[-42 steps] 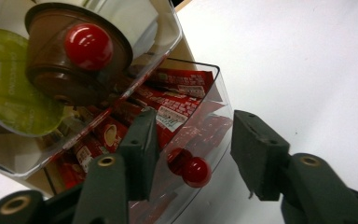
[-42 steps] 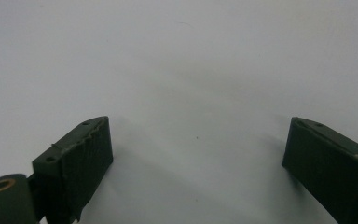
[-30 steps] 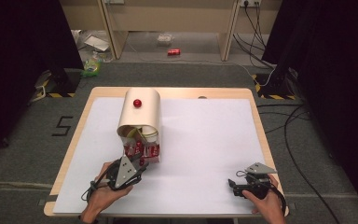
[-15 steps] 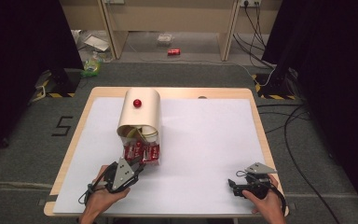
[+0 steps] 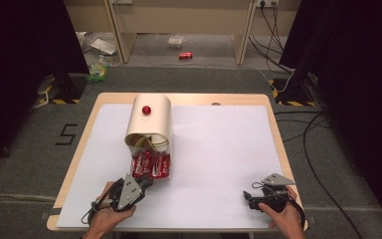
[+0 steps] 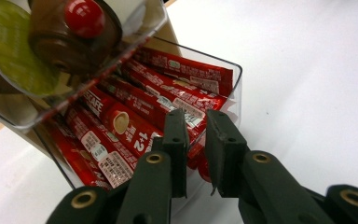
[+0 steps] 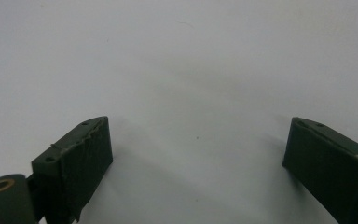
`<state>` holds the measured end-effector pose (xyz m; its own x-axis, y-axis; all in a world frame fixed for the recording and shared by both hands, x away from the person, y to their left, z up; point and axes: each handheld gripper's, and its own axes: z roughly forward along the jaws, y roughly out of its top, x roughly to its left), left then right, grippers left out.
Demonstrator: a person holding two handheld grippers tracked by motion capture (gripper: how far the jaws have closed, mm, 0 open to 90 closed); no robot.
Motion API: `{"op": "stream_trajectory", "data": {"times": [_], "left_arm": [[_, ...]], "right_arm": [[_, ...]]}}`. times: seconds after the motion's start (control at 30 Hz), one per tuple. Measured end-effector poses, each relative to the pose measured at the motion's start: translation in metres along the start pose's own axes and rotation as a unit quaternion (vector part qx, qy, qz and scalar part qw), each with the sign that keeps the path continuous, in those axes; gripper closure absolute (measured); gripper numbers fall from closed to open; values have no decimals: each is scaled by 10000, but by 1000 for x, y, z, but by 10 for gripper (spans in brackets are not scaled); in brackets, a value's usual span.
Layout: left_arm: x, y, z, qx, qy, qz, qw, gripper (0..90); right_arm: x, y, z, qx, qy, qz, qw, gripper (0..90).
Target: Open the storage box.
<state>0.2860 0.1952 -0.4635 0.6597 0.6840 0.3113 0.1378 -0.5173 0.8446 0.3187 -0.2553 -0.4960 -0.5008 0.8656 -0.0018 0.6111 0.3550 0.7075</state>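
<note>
I read "NESCAFE" and "1+2" on the red sachets (image 6: pixel 135 116) in the clear tray (image 6: pixel 235 77). My left hand-held gripper (image 6: pixel 196 140), jaws nearly together, pinches a sachet end. Right hand-held gripper (image 7: pixel 196 154) rests wide apart over bare tabletop (image 5: pixel 219 149).

Grey carpet (image 5: pixel 25 149) (dark curtains (image 5: pixel 20 55) flanking) beneath wooden desk legs (image 5: pixel 117 30).

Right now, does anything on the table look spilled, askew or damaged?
Nothing spilled or damaged. The clear drawer stands pulled out from under the beige dispenser, its red coffee sticks lying neatly inside. The left gripper pinches the drawer's front wall; the right gripper rests open over bare white table.
</note>
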Motion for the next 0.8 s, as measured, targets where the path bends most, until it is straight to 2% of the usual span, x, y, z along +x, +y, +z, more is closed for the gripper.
{"op": "stream_trajectory", "data": {"times": [0.3,0.57,0.8], "left_arm": [[-7,-2,-4,25,41,-4,10000,775],[-9,-4,-8,55,-55,-73,9999,775],[-14,-6,-11,109,-73,-14,9999,776]], "right_arm": [[0,0,0,0,1,-1,10000,81],[0,0,0,0,1,-1,10000,81],[0,0,0,1,1,0,10000,81]]}}
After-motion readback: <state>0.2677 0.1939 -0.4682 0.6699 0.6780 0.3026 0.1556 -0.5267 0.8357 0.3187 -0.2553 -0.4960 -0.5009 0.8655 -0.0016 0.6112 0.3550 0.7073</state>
